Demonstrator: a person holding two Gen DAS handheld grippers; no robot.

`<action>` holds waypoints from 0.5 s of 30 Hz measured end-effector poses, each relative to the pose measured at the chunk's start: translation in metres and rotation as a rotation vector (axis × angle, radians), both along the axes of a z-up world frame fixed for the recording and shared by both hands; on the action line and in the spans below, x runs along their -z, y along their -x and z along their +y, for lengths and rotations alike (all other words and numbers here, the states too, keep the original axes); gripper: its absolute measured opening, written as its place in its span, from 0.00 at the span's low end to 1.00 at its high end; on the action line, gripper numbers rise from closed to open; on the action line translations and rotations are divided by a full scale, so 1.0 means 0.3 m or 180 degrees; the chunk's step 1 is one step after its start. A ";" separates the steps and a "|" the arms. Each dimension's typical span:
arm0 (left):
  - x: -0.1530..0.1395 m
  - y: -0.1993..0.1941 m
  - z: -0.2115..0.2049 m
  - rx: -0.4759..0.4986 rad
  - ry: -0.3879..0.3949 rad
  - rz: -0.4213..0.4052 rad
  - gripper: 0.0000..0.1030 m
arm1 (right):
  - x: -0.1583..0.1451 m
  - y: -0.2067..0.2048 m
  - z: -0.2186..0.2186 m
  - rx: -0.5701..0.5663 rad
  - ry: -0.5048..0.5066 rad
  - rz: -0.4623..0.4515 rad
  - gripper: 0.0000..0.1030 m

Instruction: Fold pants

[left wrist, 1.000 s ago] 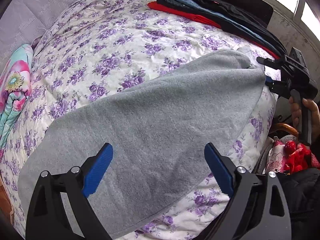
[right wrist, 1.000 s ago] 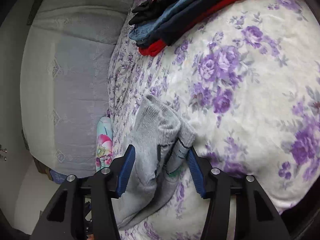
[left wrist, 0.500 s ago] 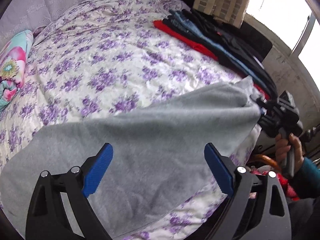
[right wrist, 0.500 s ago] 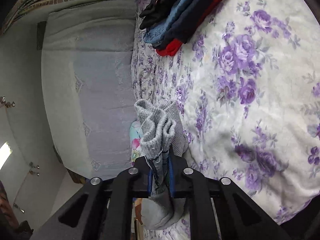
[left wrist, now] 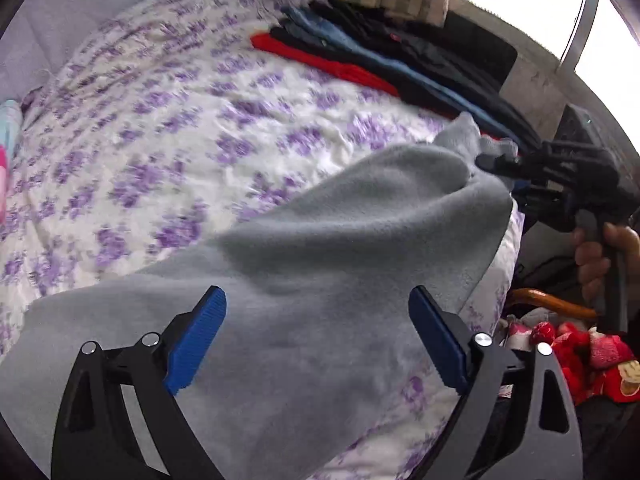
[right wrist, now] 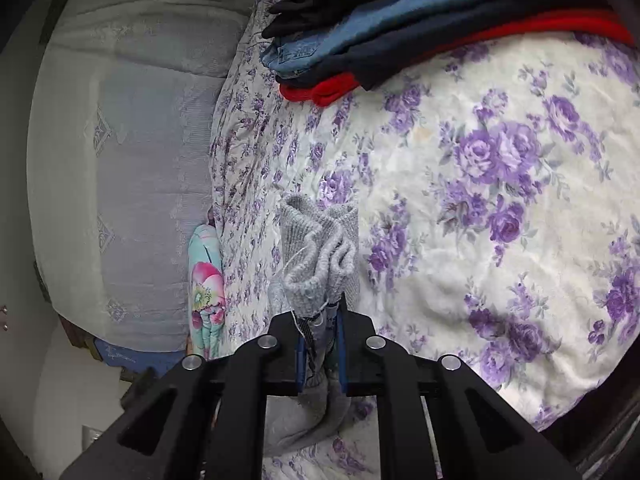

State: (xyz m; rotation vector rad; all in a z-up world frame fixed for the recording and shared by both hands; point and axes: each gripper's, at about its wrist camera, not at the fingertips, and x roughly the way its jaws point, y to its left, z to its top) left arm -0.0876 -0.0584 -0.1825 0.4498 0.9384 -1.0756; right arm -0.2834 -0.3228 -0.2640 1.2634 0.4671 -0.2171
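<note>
Bunched end of grey fleece pants (left wrist: 320, 248) pinched by right gripper (right wrist: 320, 344); left gripper (left wrist: 316, 344) spread, empty. Slip risked if cloth drags on floral bedspread (left wrist: 160, 140).

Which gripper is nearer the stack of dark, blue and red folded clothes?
Right. The right gripper, shut on the grey fleece pants, sits just beside the stack of dark, blue and red folded clothes; the open left gripper hovers at the bed's near edge.

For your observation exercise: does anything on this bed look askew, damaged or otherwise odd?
Little stands out. A loose thread dangles from the ribbed end of the grey fleece pants where the right gripper pinches it. The left gripper hangs open above them.
</note>
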 end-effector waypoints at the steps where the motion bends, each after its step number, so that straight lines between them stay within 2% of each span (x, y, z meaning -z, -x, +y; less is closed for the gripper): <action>1: -0.051 -0.036 0.089 -0.0141 0.0108 -0.0040 0.88 | -0.034 -0.007 0.015 -0.0013 0.0065 0.0003 0.12; 2: -0.091 -0.078 0.178 -0.0310 0.0186 -0.0059 0.88 | -0.070 -0.013 0.031 -0.0037 0.0150 0.0007 0.12; 5: -0.170 -0.212 0.518 -0.1124 0.0366 -0.0097 0.89 | -0.212 -0.080 0.106 -0.0222 0.0455 -0.0046 0.12; 9: -0.191 -0.312 0.936 -0.2147 0.0473 -0.0030 0.89 | -0.354 -0.272 0.276 -0.0751 0.0682 -0.0268 0.12; 12: -0.163 -0.328 1.151 -0.2628 0.0500 0.0061 0.89 | -0.349 -0.471 0.455 -0.1278 0.0589 -0.0401 0.12; 15: -0.122 -0.295 1.261 -0.2832 0.0509 0.0192 0.89 | -0.273 -0.664 0.657 -0.1819 0.0476 -0.0360 0.12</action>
